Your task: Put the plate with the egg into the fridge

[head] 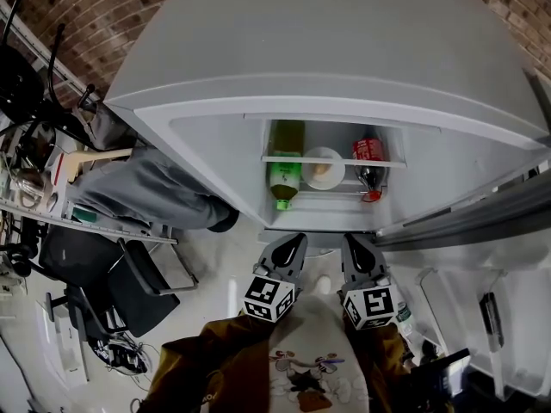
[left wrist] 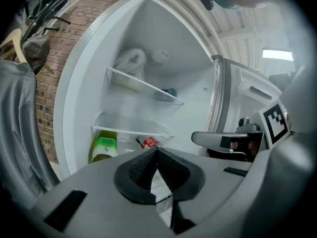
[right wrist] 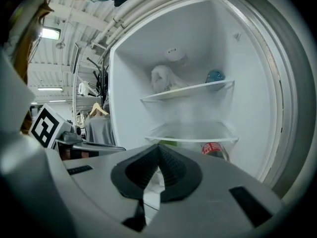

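In the head view a white plate (head: 324, 169) with a brownish egg (head: 319, 170) on it stands on the low shelf inside the open fridge (head: 344, 76). It sits between a green bottle (head: 284, 177) and a red-labelled bottle (head: 368, 157). My left gripper (head: 291, 243) and right gripper (head: 355, 246) hang side by side just outside the fridge opening, apart from the plate. In each gripper view the left gripper (left wrist: 156, 150) and the right gripper (right wrist: 158, 147) have their jaws pressed together with nothing between them. My own jaws hide the plate in both gripper views.
The fridge door (head: 482, 256) stands open at the right. Two glass shelves (right wrist: 190, 90) higher up carry a white bag (right wrist: 163, 78) and a small blue thing (right wrist: 215, 76). Grey clothing (head: 146, 188) on a rack and a black chair (head: 95, 282) stand to the left.
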